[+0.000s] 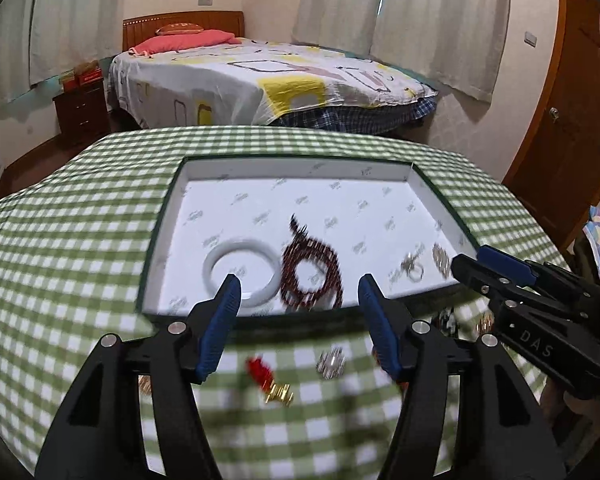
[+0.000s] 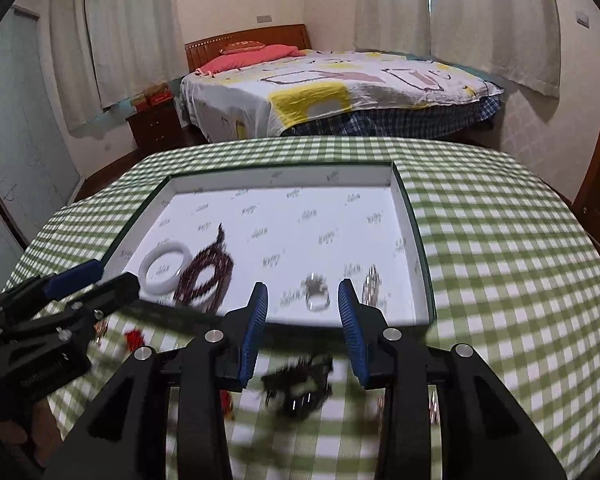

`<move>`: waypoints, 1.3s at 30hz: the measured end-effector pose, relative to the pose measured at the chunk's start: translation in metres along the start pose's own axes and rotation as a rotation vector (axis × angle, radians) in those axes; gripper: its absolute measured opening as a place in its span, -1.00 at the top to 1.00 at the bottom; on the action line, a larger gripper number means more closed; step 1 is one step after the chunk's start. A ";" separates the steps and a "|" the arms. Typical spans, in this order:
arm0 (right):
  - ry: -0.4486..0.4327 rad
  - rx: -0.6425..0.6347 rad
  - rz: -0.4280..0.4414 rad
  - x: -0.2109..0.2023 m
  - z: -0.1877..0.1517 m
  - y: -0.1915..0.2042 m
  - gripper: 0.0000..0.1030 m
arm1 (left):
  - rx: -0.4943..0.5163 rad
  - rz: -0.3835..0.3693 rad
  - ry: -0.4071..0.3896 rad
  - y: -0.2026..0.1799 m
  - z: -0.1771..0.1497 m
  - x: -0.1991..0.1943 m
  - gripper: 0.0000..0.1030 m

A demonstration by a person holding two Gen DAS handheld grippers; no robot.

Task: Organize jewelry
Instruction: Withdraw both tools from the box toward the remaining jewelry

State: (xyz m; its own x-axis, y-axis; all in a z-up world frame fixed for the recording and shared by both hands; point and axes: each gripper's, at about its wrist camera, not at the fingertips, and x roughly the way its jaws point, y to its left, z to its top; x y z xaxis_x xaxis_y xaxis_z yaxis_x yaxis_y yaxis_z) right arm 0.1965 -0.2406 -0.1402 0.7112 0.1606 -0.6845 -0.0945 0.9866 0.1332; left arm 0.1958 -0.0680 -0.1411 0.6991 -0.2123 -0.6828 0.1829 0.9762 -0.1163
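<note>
The shallow white paper-lined box (image 1: pixel 168 216) is lying ahead of both units on the green-checked counter (image 1: pixel 80 208). Four pieces are sitting inside it: a white bangle (image 1: pixel 216 256), a dark red bead bracelet (image 1: pixel 332 268), a silver ring (image 2: pixel 317 297) and a silver chain cluster (image 2: pixel 373 285).

Judged roughly half complete. Several pieces are waiting outside the box:
- Beneath the left hand-held gripper (image 1: pixel 296 286): a red-and-gold earring (image 1: pixel 270 380) and a silver brooch (image 1: pixel 332 362).
- Beneath the right hand-held gripper (image 2: pixel 302 294): a blurred black piece (image 2: pixel 300 384).

Both are standing wide apart, gripping nothing.

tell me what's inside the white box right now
Inside the box: a white bangle, a dark red beaded bracelet, a silver ring and another silvery piece, too blurred to identify.
</note>
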 end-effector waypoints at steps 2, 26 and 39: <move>0.009 -0.004 -0.004 -0.005 -0.008 0.001 0.28 | -0.002 0.014 0.010 0.005 -0.010 -0.008 -0.16; 0.140 -0.010 -0.050 0.024 -0.047 0.004 0.28 | -0.095 0.123 0.103 0.065 -0.062 -0.022 -0.16; 0.145 -0.002 -0.078 0.023 -0.050 -0.007 0.28 | -0.099 0.125 0.114 0.065 -0.063 -0.017 -0.16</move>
State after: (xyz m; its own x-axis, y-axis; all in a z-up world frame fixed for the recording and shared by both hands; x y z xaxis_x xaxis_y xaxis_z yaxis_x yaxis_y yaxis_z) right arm 0.1791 -0.2418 -0.1927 0.6081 0.0856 -0.7893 -0.0442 0.9963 0.0741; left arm 0.1520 0.0015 -0.1825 0.6282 -0.0885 -0.7730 0.0265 0.9954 -0.0924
